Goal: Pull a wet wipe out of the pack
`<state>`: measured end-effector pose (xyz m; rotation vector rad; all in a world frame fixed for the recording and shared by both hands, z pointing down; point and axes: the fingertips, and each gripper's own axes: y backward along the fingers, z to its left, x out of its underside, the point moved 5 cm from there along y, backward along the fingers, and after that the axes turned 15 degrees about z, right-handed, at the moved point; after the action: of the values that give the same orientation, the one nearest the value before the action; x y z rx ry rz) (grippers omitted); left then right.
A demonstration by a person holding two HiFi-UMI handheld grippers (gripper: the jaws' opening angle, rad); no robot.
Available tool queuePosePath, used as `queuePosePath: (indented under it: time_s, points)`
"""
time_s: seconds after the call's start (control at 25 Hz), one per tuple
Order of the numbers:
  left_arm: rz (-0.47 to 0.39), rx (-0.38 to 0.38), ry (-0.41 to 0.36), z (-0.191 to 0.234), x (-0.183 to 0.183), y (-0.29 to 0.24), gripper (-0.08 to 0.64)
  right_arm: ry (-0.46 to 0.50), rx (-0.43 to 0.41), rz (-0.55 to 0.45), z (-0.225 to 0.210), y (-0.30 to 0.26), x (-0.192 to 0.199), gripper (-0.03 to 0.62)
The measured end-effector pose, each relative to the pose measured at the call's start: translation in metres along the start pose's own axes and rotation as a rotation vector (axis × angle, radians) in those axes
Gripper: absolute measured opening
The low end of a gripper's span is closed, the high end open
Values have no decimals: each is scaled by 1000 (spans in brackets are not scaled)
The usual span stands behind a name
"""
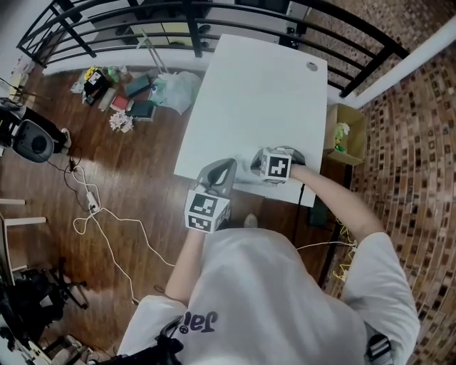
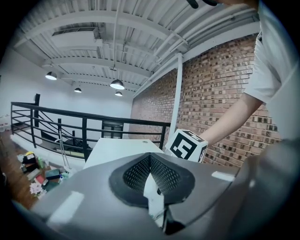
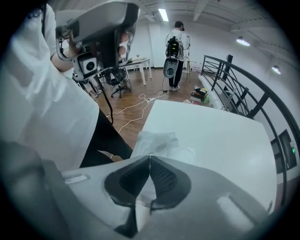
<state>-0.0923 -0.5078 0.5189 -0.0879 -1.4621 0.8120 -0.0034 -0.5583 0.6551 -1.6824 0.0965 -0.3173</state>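
Note:
The wet wipe pack point(image 3: 157, 142), crinkled and whitish, lies on the white table point(image 1: 249, 85) near its front edge, just below my right gripper point(image 3: 149, 161). That gripper points steeply down and is shut on a white wipe point(image 3: 139, 197) that shows between its pads. My left gripper point(image 2: 150, 161) hangs higher, at the table's front left corner point(image 1: 226, 167), apart from the pack. It is shut on a thin white strip point(image 2: 153, 197); whether this is a wipe or part of the pack I cannot tell. In the left gripper view the right gripper's marker cube point(image 2: 187, 145) shows.
A black railing point(image 1: 214, 14) runs behind the table. Floor clutter point(image 1: 128, 93) and cables point(image 1: 92, 207) lie to the left, and a cardboard box point(image 1: 345, 132) stands at the right. A person point(image 3: 176, 47) stands far off by desks and chairs.

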Motion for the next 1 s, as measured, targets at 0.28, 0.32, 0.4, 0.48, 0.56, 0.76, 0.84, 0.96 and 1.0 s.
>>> queuePosePath:
  time_s: [0.28, 0.32, 0.4, 0.48, 0.56, 0.76, 0.84, 0.96, 1.0]
  points:
    - [-19, 39, -7, -12, -16, -8, 15, -22, 48, -46, 12, 27, 7, -6]
    - [-22, 44, -7, -14, -17, -8, 15, -30, 57, -55, 13, 28, 8, -6]
    - [-24, 52, -9, -15, -18, -10, 15, -53, 74, -80, 14, 31, 9, -6]
    - [-21, 60, -13, -17, -19, -11, 16, -78, 97, -112, 12, 38, 9, -8]
    - [-4, 72, -14, -20, -20, -12, 15, -110, 114, -156, 11, 49, 7, -8]
    - [-10, 75, -20, -22, -19, -20, 15, -138, 141, -200, 14, 73, 11, -8]
    - [-6, 76, -15, -23, -18, -21, 15, -161, 157, -238, 15, 83, 14, -8]
    - [-21, 74, 1, -24, -21, -24, 15, -212, 201, -342, 9, 110, 19, -8]
    - [-28, 73, 4, -23, -21, -26, 15, -237, 214, -391, 7, 124, 21, -8]
